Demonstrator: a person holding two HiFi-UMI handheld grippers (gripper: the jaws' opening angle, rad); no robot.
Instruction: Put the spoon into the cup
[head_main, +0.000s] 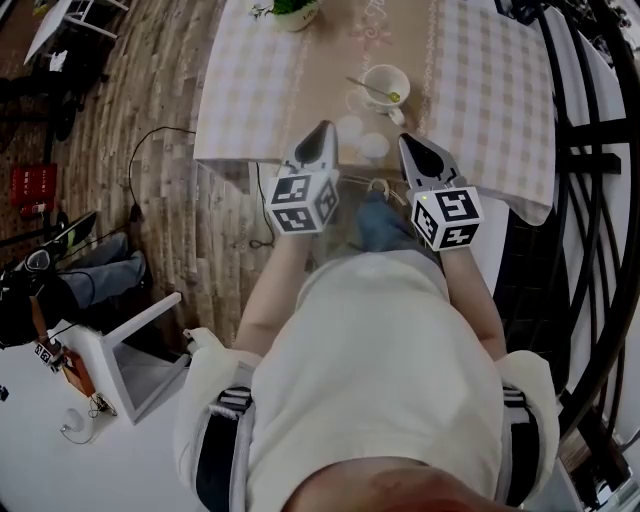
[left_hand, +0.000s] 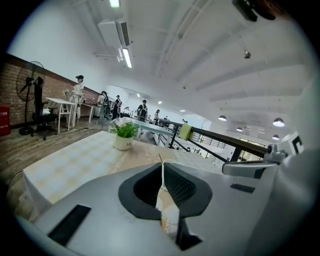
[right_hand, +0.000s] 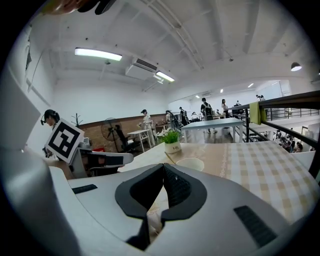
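A white cup (head_main: 386, 86) stands on the checked tablecloth (head_main: 490, 90), and a spoon (head_main: 371, 89) rests in it with its handle sticking out to the left. Both grippers hover side by side over the table's near edge, short of the cup. My left gripper (head_main: 322, 131) is shut with nothing in it, and so is my right gripper (head_main: 409, 144). In the right gripper view the jaws (right_hand: 163, 168) are pressed together, with the cup (right_hand: 190, 163) ahead on the table. The left gripper view shows its jaws (left_hand: 162, 163) shut too; the cup is hidden there.
A small potted plant (head_main: 294, 11) stands at the table's far side, also plant (left_hand: 124, 136) and plant (right_hand: 172, 141). Two pale round discs (head_main: 361, 137) lie between cup and grippers. A black railing (head_main: 592, 190) runs on the right. A white stool (head_main: 140, 352) and a seated person (head_main: 95, 264) are on the left.
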